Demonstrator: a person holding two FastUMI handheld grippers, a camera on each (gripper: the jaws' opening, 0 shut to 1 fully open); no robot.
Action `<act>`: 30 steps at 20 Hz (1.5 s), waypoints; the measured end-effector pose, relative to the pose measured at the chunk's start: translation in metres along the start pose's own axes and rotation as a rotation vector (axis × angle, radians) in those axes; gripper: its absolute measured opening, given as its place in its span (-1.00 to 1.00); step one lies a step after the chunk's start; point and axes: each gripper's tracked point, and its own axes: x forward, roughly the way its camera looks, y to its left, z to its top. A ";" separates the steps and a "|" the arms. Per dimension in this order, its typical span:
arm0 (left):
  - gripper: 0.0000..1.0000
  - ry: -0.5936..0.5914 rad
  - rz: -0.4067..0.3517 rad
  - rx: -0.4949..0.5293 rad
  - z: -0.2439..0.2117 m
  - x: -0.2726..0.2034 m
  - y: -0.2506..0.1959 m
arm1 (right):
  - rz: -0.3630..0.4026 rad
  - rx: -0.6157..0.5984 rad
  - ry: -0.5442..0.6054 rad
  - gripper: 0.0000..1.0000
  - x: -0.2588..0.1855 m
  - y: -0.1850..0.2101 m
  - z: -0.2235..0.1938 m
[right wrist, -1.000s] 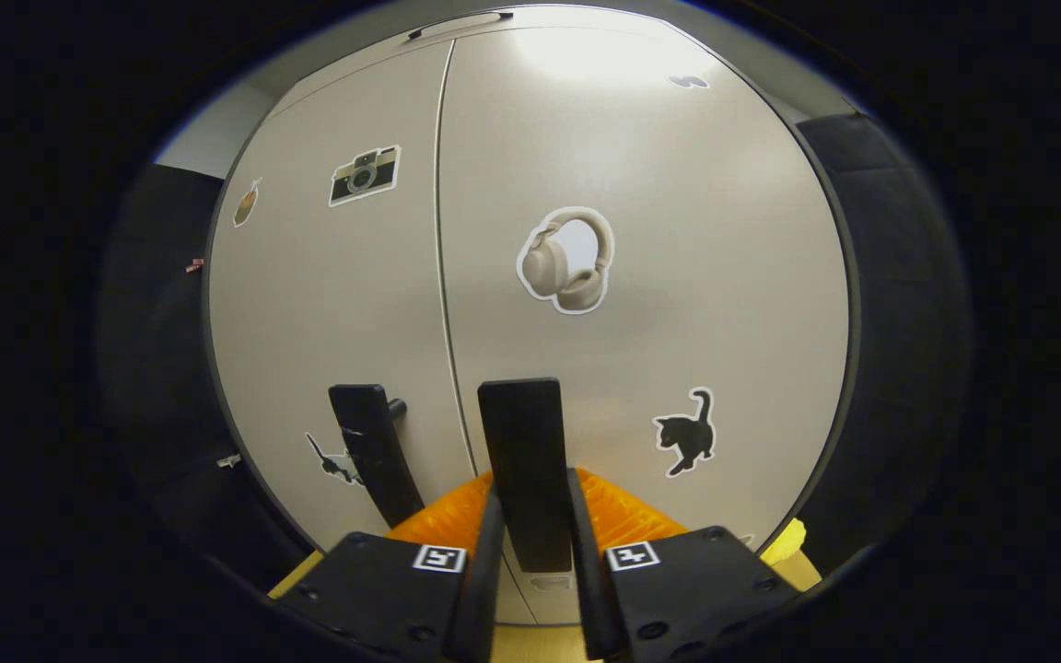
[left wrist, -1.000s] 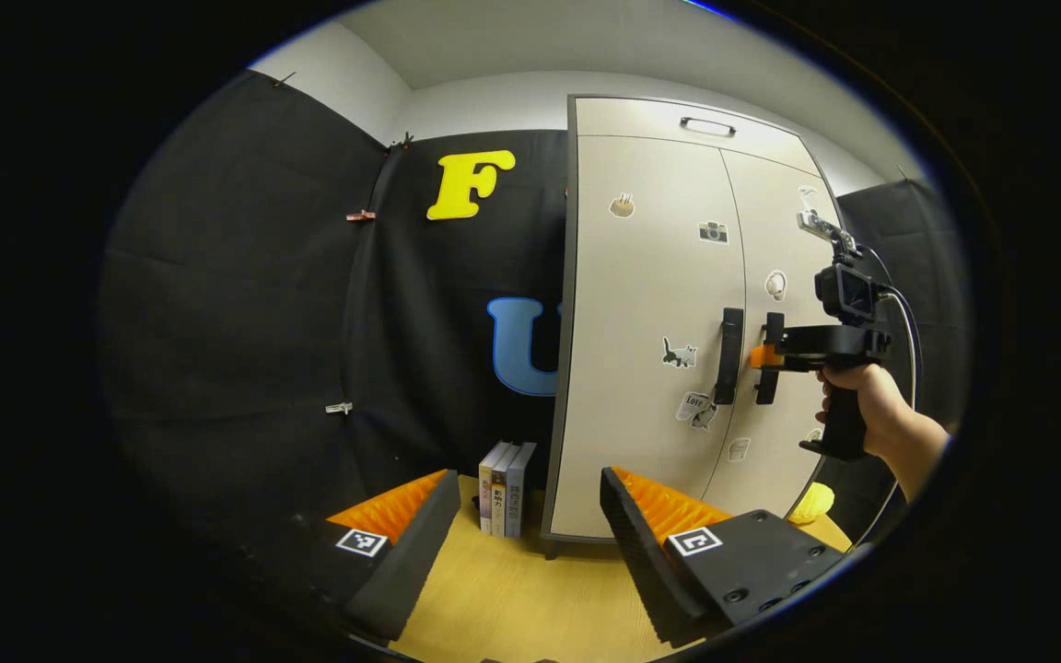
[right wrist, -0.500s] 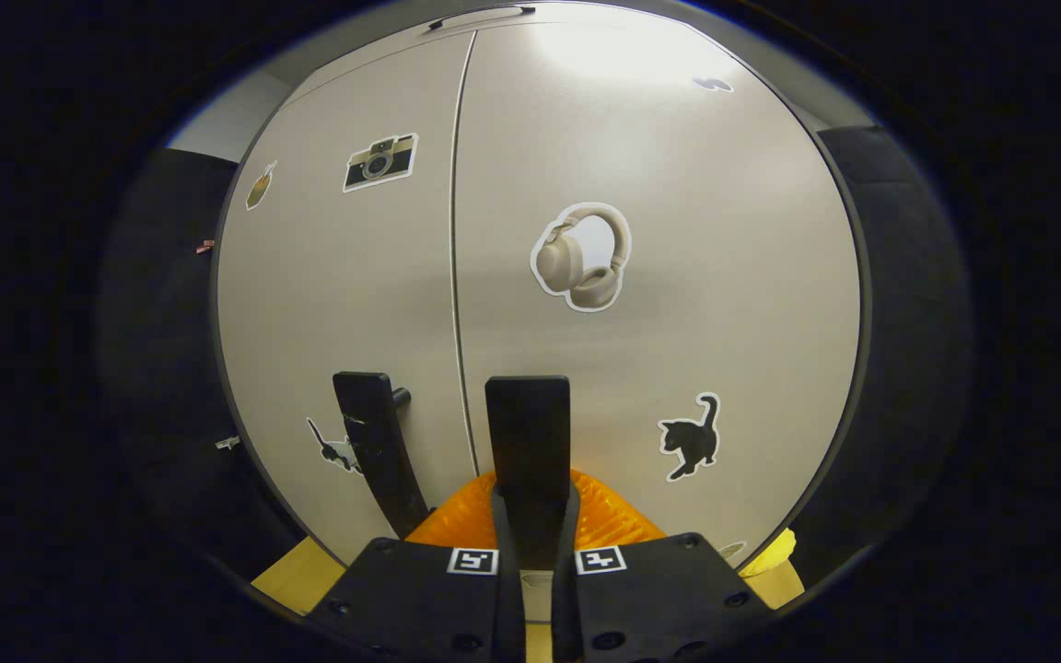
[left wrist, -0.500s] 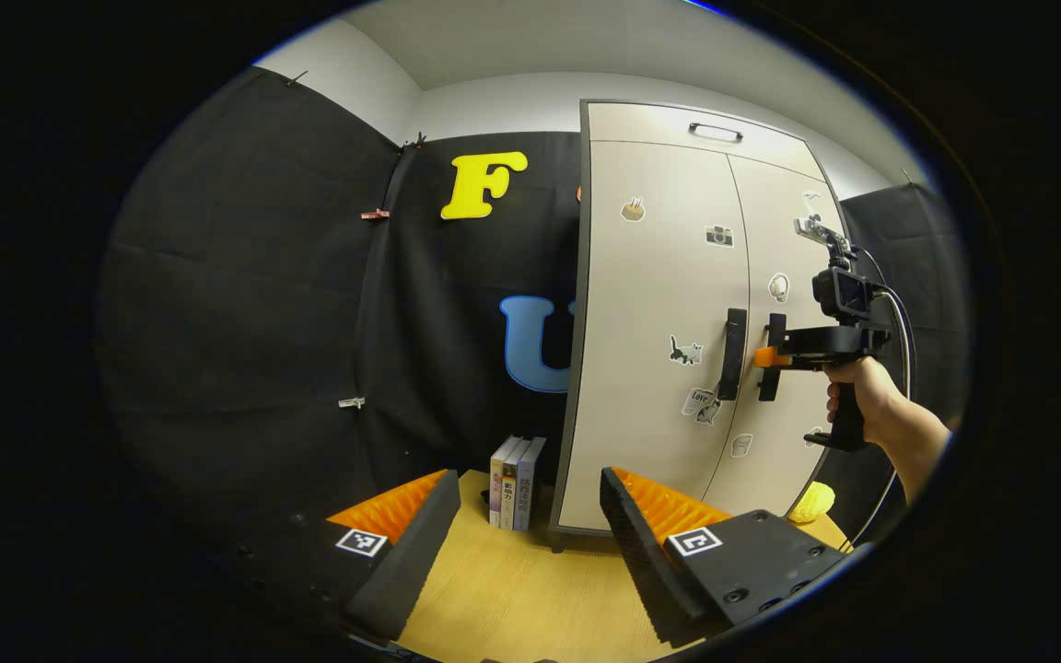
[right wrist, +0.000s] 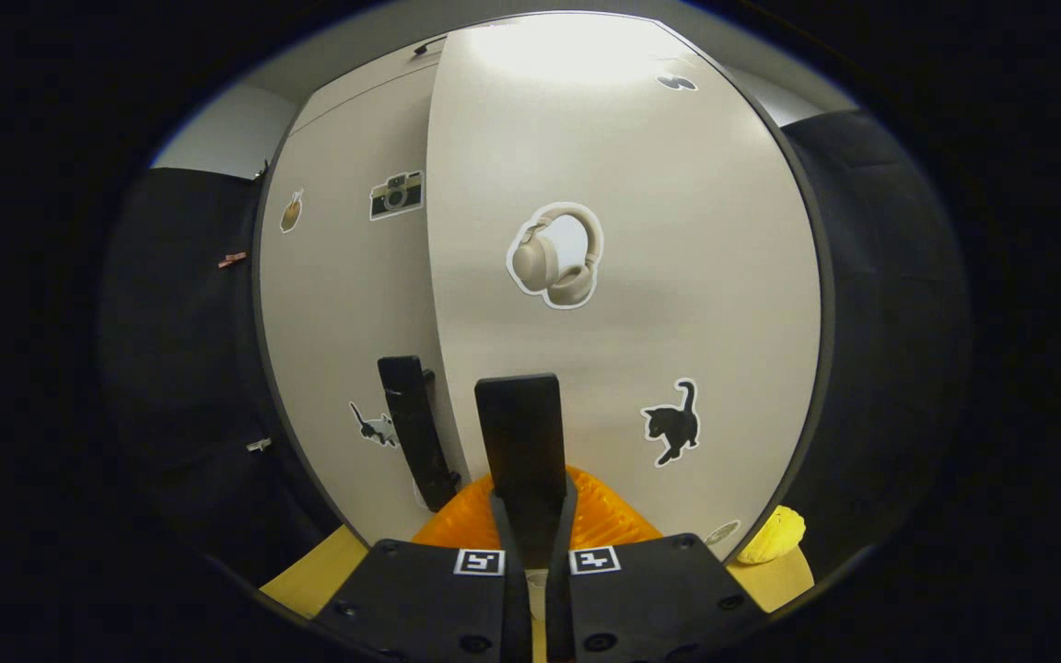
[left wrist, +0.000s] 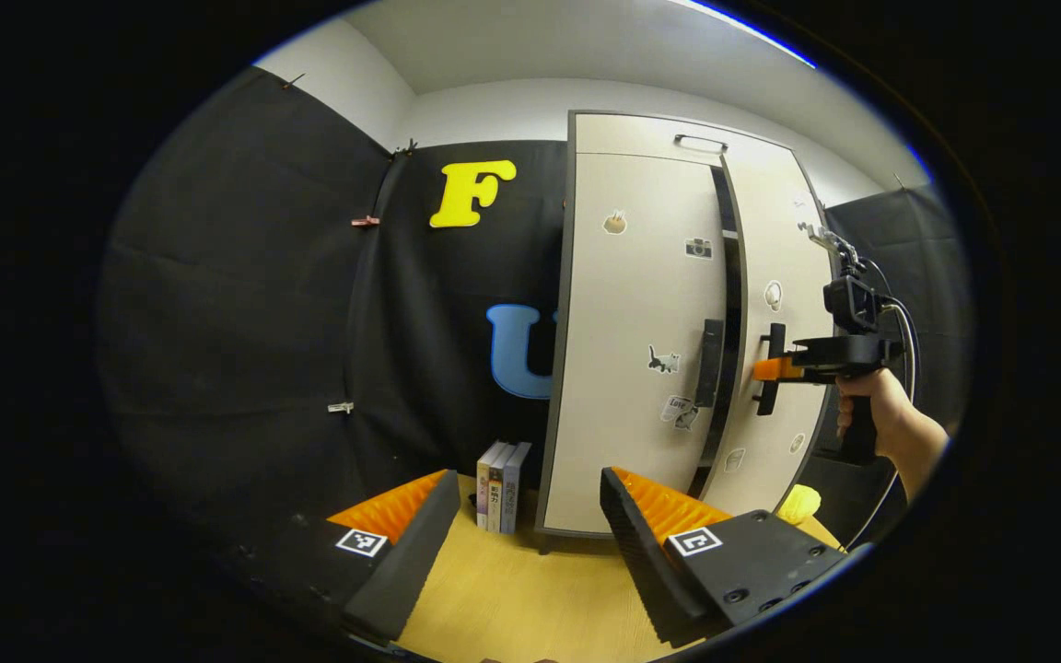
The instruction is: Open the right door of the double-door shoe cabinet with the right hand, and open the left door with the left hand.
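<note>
At the shoe cabinet (left wrist: pixel 641 166), the right gripper (right wrist: pixel 530 516) pinches the right door's handle (right wrist: pixel 521 433). A dark gap shows beside the right door (right wrist: pixel 678 304). The left gripper (left wrist: pixel 521 543) waits, jaws wide, over bare table (left wrist: pixel 512 589).

Recording booth, staged as a home corner: black cloth wall (left wrist: pixel 236 304) pinned with clips (left wrist: pixel 363 221), 1 sticker-covered shoe cabinet (left wrist: pixel 632 368), books (left wrist: pixel 498 486) standing on a wooden surface (left wrist: pixel 512 589).

Bright overhead glare on the right door (right wrist: pixel 623 184), sharp focus, strong fisheye bending toward dim edges.
</note>
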 end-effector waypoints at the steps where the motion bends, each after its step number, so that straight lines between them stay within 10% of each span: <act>1: 0.90 0.001 -0.011 0.003 0.000 0.001 -0.005 | 0.001 -0.004 -0.001 -0.79 -0.003 -0.002 0.000; 17: 0.89 -0.016 -0.155 0.054 0.018 0.021 -0.085 | 0.008 -0.029 -0.001 -0.80 -0.053 -0.041 0.003; 30: 0.89 0.016 -0.206 0.053 0.011 0.036 -0.131 | -0.207 0.055 -0.035 -0.90 -0.078 -0.122 0.008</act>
